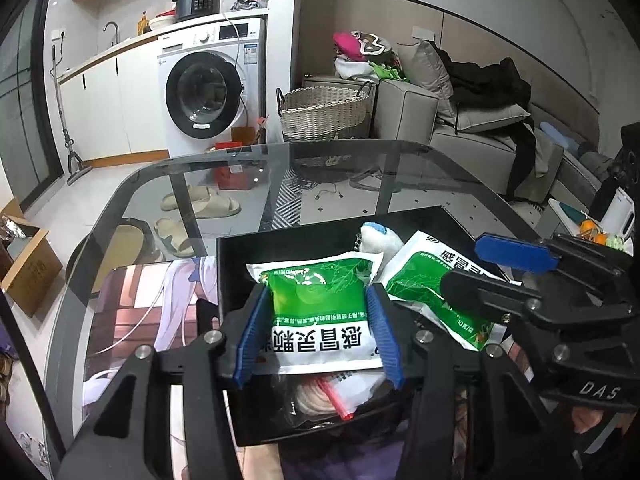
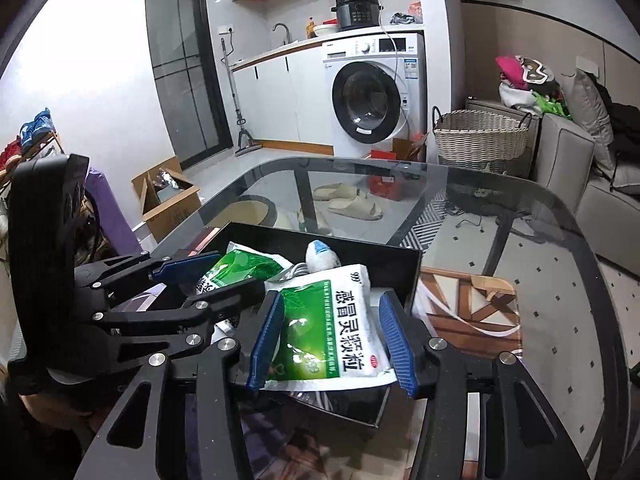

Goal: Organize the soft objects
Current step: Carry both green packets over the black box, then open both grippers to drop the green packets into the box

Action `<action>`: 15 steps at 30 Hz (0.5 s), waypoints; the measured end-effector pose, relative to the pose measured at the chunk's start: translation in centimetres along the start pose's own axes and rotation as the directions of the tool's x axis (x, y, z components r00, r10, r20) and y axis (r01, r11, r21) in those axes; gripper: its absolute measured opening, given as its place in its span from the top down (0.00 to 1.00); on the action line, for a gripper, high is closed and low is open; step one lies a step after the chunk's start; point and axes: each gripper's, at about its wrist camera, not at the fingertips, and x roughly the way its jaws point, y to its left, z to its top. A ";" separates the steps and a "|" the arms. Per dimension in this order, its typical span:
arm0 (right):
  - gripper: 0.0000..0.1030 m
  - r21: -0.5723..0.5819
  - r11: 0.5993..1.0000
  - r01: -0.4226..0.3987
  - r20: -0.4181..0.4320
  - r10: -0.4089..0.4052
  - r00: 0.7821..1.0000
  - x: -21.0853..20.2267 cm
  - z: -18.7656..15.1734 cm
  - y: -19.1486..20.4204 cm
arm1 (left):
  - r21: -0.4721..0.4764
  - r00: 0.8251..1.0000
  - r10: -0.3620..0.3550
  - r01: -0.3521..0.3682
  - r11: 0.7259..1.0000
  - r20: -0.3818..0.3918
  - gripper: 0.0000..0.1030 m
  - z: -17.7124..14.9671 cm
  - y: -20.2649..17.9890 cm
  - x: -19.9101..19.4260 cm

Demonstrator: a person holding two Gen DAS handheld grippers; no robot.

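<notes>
1. Closest to the lens is the left hand-held gripper [image 1: 318, 334], and its blue pads sit on both sides of a green-and-white sachet [image 1: 320, 308]. It looks like they're pinching the packet's waist, since the foil bulges a bit between them, but it could be light contact rather than a firm grip.

2. Same deal on the other side: the right hand-held gripper [image 2: 328, 340] has its pads [image 2: 266, 340] flanking a second sachet [image 2: 340, 328], jaws at a medium width set by the packet. The pads touch the packet edges as far as I can see.

3. Both packets are in or just over the black tray [image 1: 240, 264] on the glass counter [image 1: 360, 168]. Whether they're lifted clear or resting on the pile, I honestly can't tell.

4. The bit that matters for the next move: each sachet's long axis runs roughly away from its gripper, along the fingers, so each one is grabbed across its short side. The left packet lies straight ahead of the left gripper, and the right packet is tilted a little and overlaps toward the middle.

5. The two grippers are really close, with the right one's fingers poking in just beside the left's packet. I'd guess lifting them apart needs care so they don't bump.

6. Further out in the tray: a small white plush [image 1: 380, 240] at the back and a zip bag [image 1: 332, 396] under the left sachet. A printed mat [image 2: 468, 308] sits under the tray.
</notes>
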 end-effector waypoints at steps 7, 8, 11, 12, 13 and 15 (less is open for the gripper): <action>0.25 0.017 1.000 0.000 0.033 -0.001 0.999 -1.6 -0.2 -0.6 | -0.009 0.999 -0.027 0.028 1.000 0.024 0.34 -0.4 -0.3 -0.9; 0.23 0.022 1.000 0.000 0.044 -0.001 0.999 -2.0 -0.3 -0.7 | -0.011 0.999 -0.029 0.030 1.000 0.033 0.29 -0.5 -0.3 -1.2; 0.17 0.033 0.999 -0.008 0.068 0.006 0.998 -3.2 -0.5 -0.9 | -0.036 0.996 -0.038 0.041 0.999 0.075 0.17 -0.7 0.2 -2.6; 0.16 0.037 0.999 -0.012 0.074 0.009 0.997 -3.5 -0.7 -1.0 | -0.046 0.996 -0.033 0.036 0.998 0.084 0.14 -0.8 0.4 -2.9; 0.14 0.044 0.999 -0.016 0.081 0.012 0.997 -3.8 -0.8 -1.1 | -0.059 0.996 -0.019 0.024 0.998 0.092 0.08 -0.9 0.7 -3.3; 0.11 0.046 0.999 -0.018 0.085 0.014 0.996 -4.2 -1.1 -1.2 | -0.080 0.994 0.003 0.007 0.997 0.113 0.02 -1.2 1.1 -4.0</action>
